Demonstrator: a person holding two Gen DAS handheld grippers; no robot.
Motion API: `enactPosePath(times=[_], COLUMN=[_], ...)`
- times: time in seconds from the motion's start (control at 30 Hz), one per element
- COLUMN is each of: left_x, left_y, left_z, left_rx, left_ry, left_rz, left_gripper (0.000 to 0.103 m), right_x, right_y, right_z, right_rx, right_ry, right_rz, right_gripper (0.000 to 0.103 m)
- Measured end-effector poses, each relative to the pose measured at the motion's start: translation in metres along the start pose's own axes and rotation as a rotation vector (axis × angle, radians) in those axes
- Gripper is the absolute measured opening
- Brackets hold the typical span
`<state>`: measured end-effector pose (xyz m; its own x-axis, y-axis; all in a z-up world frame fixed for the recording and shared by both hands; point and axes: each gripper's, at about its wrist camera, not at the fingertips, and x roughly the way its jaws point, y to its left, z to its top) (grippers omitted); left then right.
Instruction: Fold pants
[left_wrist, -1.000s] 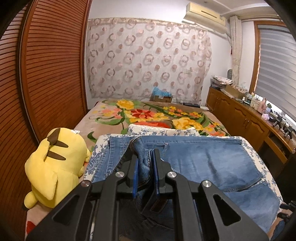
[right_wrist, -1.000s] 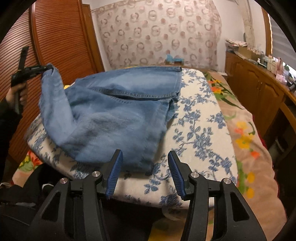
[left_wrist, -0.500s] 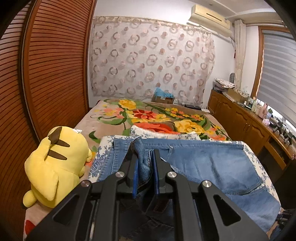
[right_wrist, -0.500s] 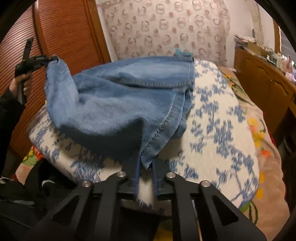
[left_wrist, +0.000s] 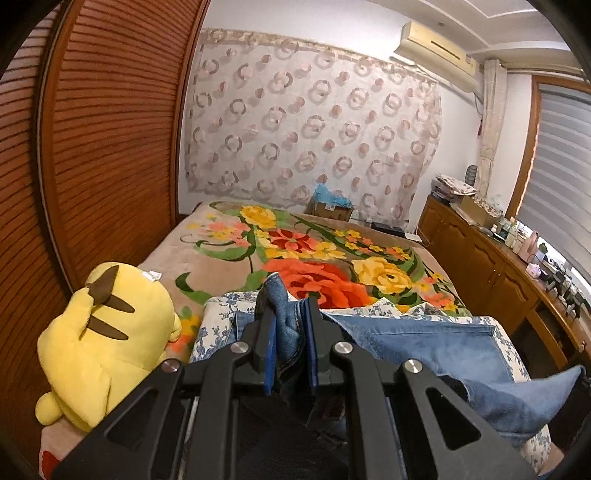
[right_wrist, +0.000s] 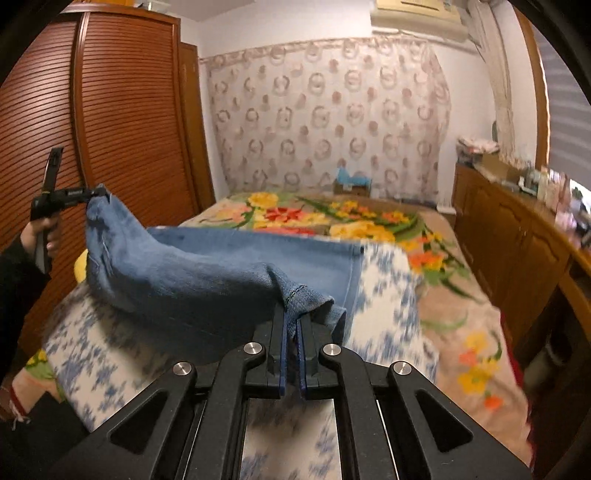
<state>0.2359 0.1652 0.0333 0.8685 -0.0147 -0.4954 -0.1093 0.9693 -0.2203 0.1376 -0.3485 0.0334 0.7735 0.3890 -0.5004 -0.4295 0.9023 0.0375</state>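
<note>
Holding: blue jeans (right_wrist: 207, 273), lifted off the blue-flowered sheet (right_wrist: 384, 295)
Left gripper (left_wrist: 290, 332): jaws clamped on a bunched denim edge
Right gripper (right_wrist: 291, 332): jaws pinched on a stitched hem
Beside left jaws: yellow plush toy (left_wrist: 107, 332)

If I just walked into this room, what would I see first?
Probably the blue jeans, lifted over the near end of the bed with a tool pinching each end: the left tool and the right tool. Next, the big yellow plush toy lying at the bed's left edge, and the bright flowered blanket behind.
</note>
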Motion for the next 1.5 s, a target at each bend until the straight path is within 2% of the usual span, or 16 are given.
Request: enactPosePath(times=[0.23,0.57,0.8,0.97,1.0,1.1,1.17,1.2,1.27,1.5], left_x=[0.036,0.069,0.100,0.101,0.098,0.085,0.077,0.075,0.069,0.051], left_y=[0.012,0.027,0.029,0.024,0.022,0.016,0.012,0.009,0.004,-0.021], left_z=[0.006,0.018,0.014,0.007,0.006,0.002,-0.003,-0.004,-0.008,-0.034], left_rx=[-0.006,-0.014,0.006,0.055,0.074,0.122,0.158,0.169,0.195,0.232], left_ry=[0.033,0.047,0.093,0.118,0.114,0.100,0.120,0.125,0.135,0.170], left_rz=[0.013,0.051,0.074,0.078,0.076,0.079,0.012,0.012,0.027,-0.034], left_gripper=[0.011,0.011,0.012,0.022,0.024,0.046,0.064,0.065,0.065,0.065], right_x=[0.054,0.124,0.187,0.210,0.211,0.216,0.216,0.214,0.209,0.187], right_y=[-0.013,-0.028,-0.042,-0.044,-0.044,-0.041,-0.040,-0.038,-0.036,-0.024], right_z=[0.038,0.068,0.062,0.059,0.059,0.060,0.060,0.059,0.059,0.055], right_rx=[-0.048,-0.062,-0.056,-0.068,-0.069,-0.091,-0.092,-0.094,-0.098,-0.126], right_ry=[0.030,0.079,0.177,0.210,0.209,0.219,0.215,0.211,0.198,0.166], right_rz=[-0.019,-0.038,-0.067,-0.089,-0.103,-0.119,-0.108,-0.103,-0.103,-0.048], right_gripper=[0.001,0.001,0.001,0.002,0.003,0.015,0.023,0.026,0.041,0.058])
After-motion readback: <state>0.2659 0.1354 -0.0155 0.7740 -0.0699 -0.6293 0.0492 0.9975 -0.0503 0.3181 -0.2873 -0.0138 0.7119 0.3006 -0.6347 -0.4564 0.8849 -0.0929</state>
